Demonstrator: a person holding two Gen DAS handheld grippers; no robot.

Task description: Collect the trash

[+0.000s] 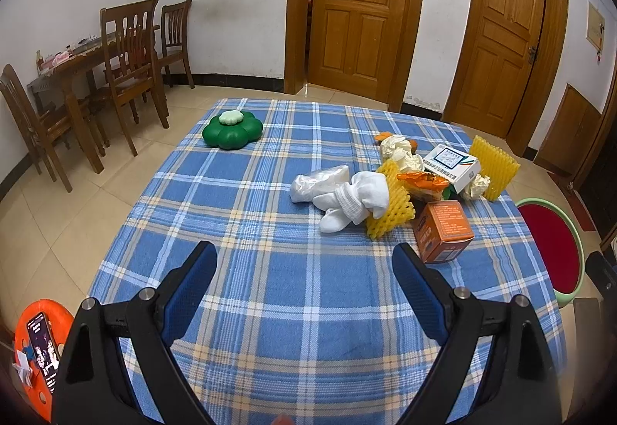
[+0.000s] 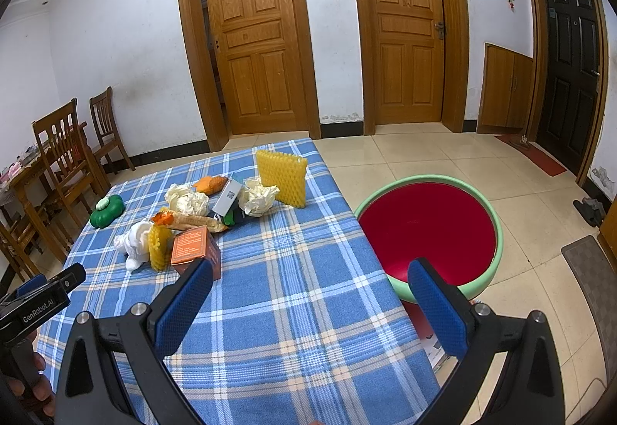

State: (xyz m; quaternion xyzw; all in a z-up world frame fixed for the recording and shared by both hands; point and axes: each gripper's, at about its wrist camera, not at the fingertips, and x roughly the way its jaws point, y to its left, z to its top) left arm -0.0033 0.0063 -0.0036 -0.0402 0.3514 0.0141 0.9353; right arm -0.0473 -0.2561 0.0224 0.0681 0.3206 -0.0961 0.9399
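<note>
A heap of trash lies on the blue plaid table (image 1: 293, 294): an orange box (image 1: 443, 230) (image 2: 194, 249), yellow foam nets (image 1: 389, 205) (image 2: 281, 176), white socks (image 1: 351, 203), a clear plastic bag (image 1: 318, 182), crumpled paper (image 2: 258, 197), a white and blue carton (image 1: 453, 161) and orange wrappers (image 1: 422, 180). The red basin with a green rim (image 2: 428, 230) (image 1: 551, 243) sits on the floor at the table's right. My left gripper (image 1: 304, 261) is open and empty, short of the heap. The right gripper (image 2: 308, 282) hangs open over the table's right edge, beside the orange box.
A green flower-shaped container (image 1: 231, 130) (image 2: 107, 211) rests at the table's far left. Wooden chairs (image 1: 131, 70) and a dining table stand by the left wall. An orange stool holding a phone (image 1: 40, 351) is at the near left. Wooden doors (image 2: 254, 35) line the far wall.
</note>
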